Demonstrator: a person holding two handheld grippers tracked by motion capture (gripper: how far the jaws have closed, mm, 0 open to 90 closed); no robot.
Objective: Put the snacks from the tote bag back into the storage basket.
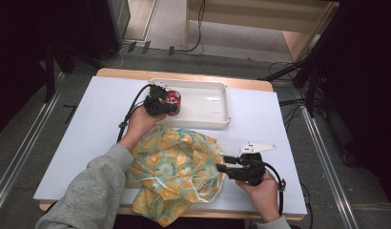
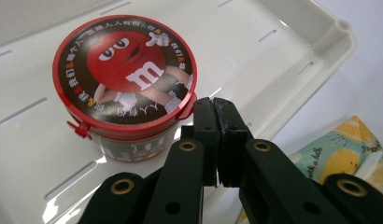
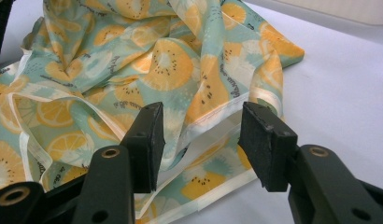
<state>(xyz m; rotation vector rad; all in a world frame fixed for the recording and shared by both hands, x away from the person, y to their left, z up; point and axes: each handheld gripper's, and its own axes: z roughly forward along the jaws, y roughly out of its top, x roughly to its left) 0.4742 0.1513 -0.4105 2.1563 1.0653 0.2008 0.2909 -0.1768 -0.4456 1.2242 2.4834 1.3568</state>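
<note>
A round tub (image 1: 174, 101) with a red lid and a cartoon face stands in the left end of a white tray (image 1: 203, 123). My left gripper (image 1: 164, 108) is right beside it. In the left gripper view the jaws (image 2: 216, 140) are shut pad to pad with nothing between them, just off the rim of the tub (image 2: 126, 79). A crumpled cloth (image 1: 177, 167) printed with orange slices lies at the table's front. My right gripper (image 1: 221, 168) is open at its right edge. In the right gripper view the gripper (image 3: 201, 144) straddles a hem of the cloth (image 3: 171, 70) without pinching it.
The tray (image 2: 283, 51) holds nothing but the tub. A white sheet (image 1: 88, 138) covers the wooden table. Cables (image 1: 289, 112) run along the floor at the right, and dark stands flank both sides.
</note>
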